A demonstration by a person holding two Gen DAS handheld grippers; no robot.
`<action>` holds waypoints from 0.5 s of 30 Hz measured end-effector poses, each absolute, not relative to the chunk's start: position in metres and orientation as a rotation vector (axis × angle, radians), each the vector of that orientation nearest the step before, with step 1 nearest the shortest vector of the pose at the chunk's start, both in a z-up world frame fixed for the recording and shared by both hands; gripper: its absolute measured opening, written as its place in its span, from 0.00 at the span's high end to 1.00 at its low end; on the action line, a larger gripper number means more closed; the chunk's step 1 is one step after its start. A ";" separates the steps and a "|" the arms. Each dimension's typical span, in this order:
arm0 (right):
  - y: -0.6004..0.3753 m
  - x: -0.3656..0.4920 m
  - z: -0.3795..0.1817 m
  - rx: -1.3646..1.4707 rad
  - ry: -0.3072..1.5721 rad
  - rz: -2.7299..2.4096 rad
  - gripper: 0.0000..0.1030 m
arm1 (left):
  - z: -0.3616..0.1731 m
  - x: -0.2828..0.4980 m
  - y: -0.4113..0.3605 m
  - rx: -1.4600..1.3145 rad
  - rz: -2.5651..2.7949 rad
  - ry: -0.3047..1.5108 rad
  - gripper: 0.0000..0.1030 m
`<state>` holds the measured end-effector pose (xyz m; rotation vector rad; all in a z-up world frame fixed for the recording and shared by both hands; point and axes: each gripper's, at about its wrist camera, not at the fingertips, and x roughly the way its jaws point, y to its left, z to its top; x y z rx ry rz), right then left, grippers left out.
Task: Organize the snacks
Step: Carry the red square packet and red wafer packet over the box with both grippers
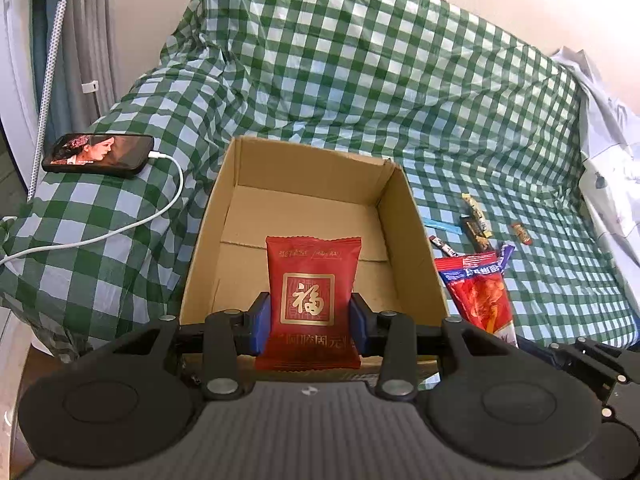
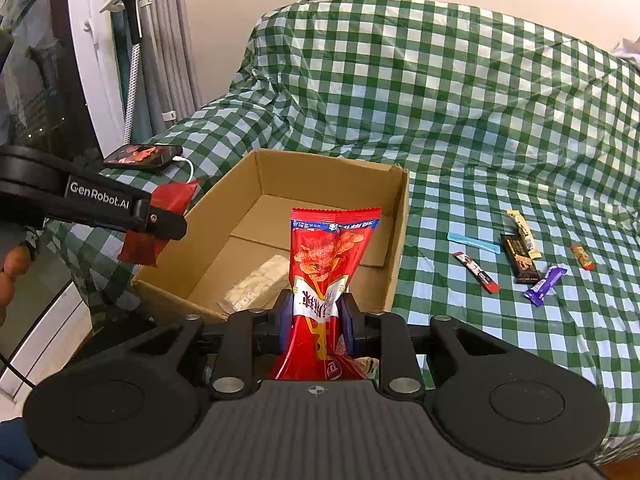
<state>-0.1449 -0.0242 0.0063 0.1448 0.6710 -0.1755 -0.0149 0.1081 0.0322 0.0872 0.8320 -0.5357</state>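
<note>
**Two packets held at the box, the drop still ahead**

The left gripper (image 1: 312, 322) is clamped on a dark red packet (image 1: 314, 292), its blue pads pressing both side edges; the packet stands upright with its long axis running forward along the fingers. The right gripper (image 2: 316, 316) is likewise closed on a red chip bag (image 2: 334, 256), pinched at a narrow waist so the printed upper half stands up ahead of the pads, leaning slightly.

The relation that matters is where the cardboard box (image 1: 416, 216) lies from each gripper. From the left gripper it opens directly ahead and below, the packet's top already projecting over the box floor, near wall just under the pads. From the right gripper the box lies ahead and a little to the left, its right wall level with the bag's upper edge. In the right wrist view the left gripper comes in beside the box's left wall, its packet at the rim rather than clearly inside. A pale wrapped snack (image 2: 256, 284) already lies in the near left corner of the box.

My judgement: both loads want a short forward reach before letting go, the right one also drifting left. Loose bars (image 2: 520, 256) lie on the checked cloth (image 2: 480, 120) well to the right of the right gripper, which is the nearer one for them
</note>
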 end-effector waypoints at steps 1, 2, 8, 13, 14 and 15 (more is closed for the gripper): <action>-0.023 -0.145 0.007 0.142 0.670 -0.176 0.75 | 0.033 -0.016 0.108 0.086 -0.537 0.831 0.57; -0.023 -0.145 0.007 0.139 0.670 -0.176 0.75 | 0.033 -0.016 0.109 0.084 -0.537 0.831 0.57; -0.020 -0.147 0.008 0.133 0.671 -0.173 0.75 | 0.032 -0.016 0.109 0.083 -0.538 0.831 0.57; -0.020 -0.147 0.007 0.134 0.677 -0.171 0.75 | 0.031 -0.016 0.110 0.082 -0.539 0.834 0.57; -0.020 -0.147 0.007 0.134 0.678 -0.171 0.75 | 0.031 -0.016 0.109 0.082 -0.538 0.834 0.57; -0.020 -0.146 0.007 0.134 0.680 -0.171 0.75 | 0.031 -0.016 0.110 0.081 -0.538 0.836 0.57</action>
